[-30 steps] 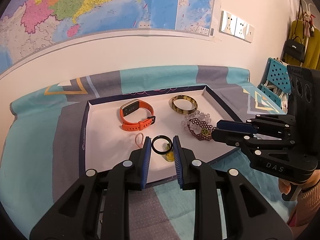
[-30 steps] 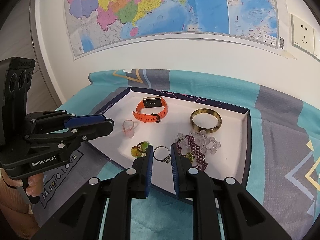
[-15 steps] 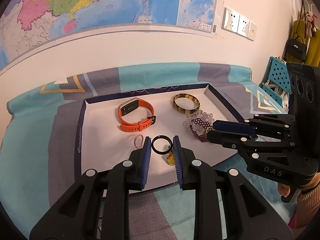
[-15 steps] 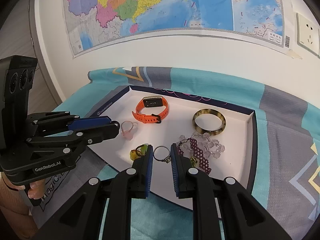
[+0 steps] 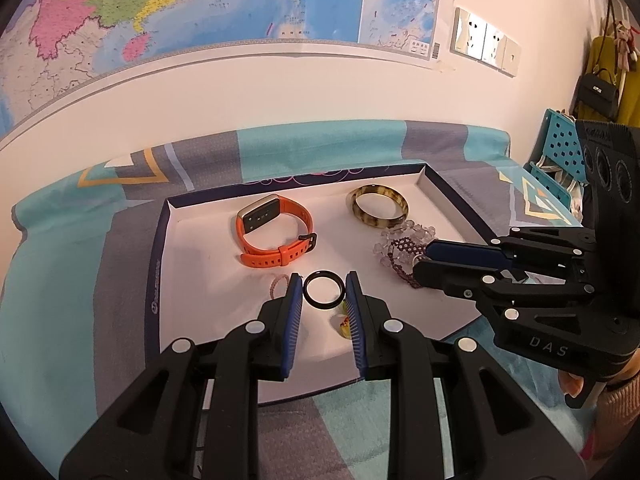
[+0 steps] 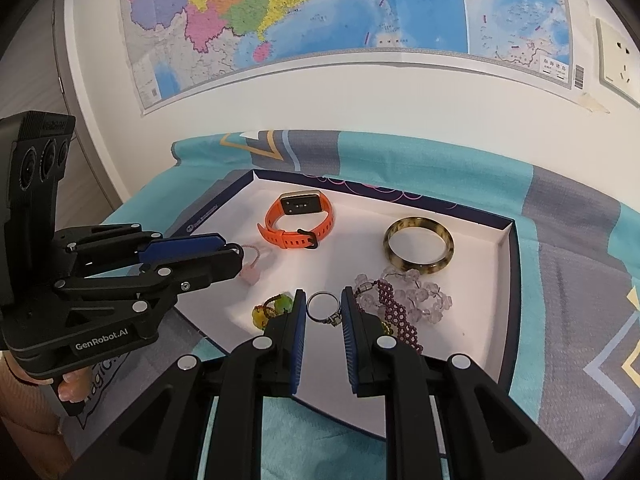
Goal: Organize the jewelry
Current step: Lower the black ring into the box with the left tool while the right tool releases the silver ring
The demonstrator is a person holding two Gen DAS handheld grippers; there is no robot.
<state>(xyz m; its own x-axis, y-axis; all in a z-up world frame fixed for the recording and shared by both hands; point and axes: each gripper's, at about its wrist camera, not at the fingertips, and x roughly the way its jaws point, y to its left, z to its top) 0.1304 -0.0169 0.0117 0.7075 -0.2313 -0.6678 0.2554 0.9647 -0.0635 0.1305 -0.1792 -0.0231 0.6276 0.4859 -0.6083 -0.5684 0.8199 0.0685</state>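
Observation:
A white tray point(image 5: 200, 272) with a navy rim holds an orange watch band point(image 5: 276, 236), a tortoiseshell bangle point(image 5: 380, 210), bead bracelets point(image 5: 404, 248), a pink ring point(image 5: 279, 284) and a yellow-green ring point(image 5: 344, 322). My left gripper point(image 5: 323, 292) is shut on a black ring point(image 5: 323, 280) over the tray's near part. In the right wrist view my right gripper point(image 6: 323, 308) is shut on a silver ring point(image 6: 320, 306), between the yellow-green ring point(image 6: 272, 308) and the bead bracelets point(image 6: 404, 304). The left gripper point(image 6: 236, 250) reaches in from the left, partly hiding the pink ring point(image 6: 256, 268).
The tray point(image 6: 352, 236) lies on a teal and grey patterned cloth point(image 5: 80, 260) against a wall with a map point(image 5: 200, 8) and sockets point(image 5: 484, 42). A blue perforated crate point(image 5: 560, 148) and a hanging handbag point(image 5: 600, 92) stand at the right. A hand point(image 6: 68, 388) grips the left tool.
Both views have shifted only slightly. Each gripper still holds its ring over the tray, and the jewelry in the tray has not moved.

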